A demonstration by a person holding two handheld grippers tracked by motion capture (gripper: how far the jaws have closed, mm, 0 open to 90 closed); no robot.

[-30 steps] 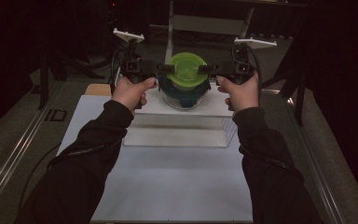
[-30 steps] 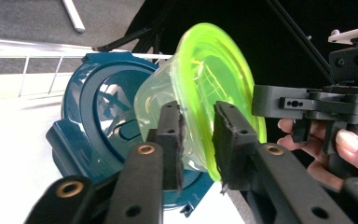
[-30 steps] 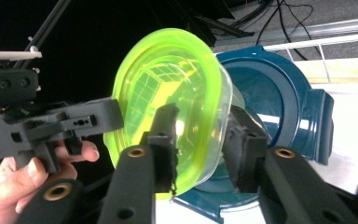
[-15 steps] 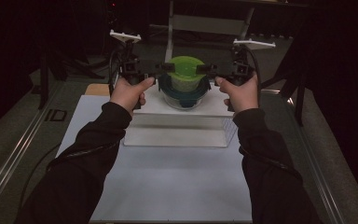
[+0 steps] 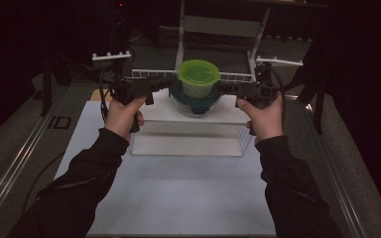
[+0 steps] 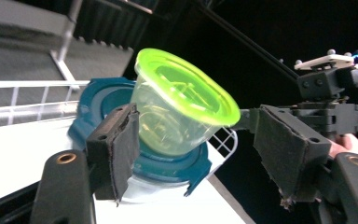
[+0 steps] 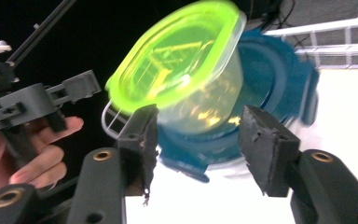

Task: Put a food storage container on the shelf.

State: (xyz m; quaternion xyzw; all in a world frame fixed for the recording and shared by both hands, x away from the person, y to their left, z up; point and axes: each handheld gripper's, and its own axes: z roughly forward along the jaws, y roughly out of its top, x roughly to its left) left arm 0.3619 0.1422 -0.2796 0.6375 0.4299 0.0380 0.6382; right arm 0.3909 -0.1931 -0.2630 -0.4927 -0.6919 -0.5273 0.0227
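Toward the far edge of the table (image 5: 178, 198), on a white raised tray (image 5: 188, 144) with a wire rail (image 5: 151, 73) along its back, a clear tub with a lime-green lid (image 5: 197, 78) stands on top of a lower clear container with a teal lid (image 5: 195, 99). The green-lidded tub sits upright on the teal lid, roughly at its middle.

The left claw (image 5: 164, 85) comes in level from the left side of the stack and the right claw (image 5: 224, 89) from the right, each held in one of the person's hands, the two pointing at each other with the tub between them.

From the left gripper view, the left claw (image 6: 196, 154) stands well open: one pad lies just beside the clear wall of the green-lidded tub (image 6: 182, 112) and over the teal lid (image 6: 168, 163), the other pad is well apart from it, so nothing is pinched. Its jaws have just been opening.

From the right gripper view, the right claw (image 7: 198, 144) is about half open, its pads on either side of the lower part of the green-lidded tub (image 7: 191, 79) and just above the teal lid (image 7: 261, 88). Neither pad presses the tub's wall; a gap shows on both sides. Its jaws have just been closing a little, with the tub between them but not gripped.
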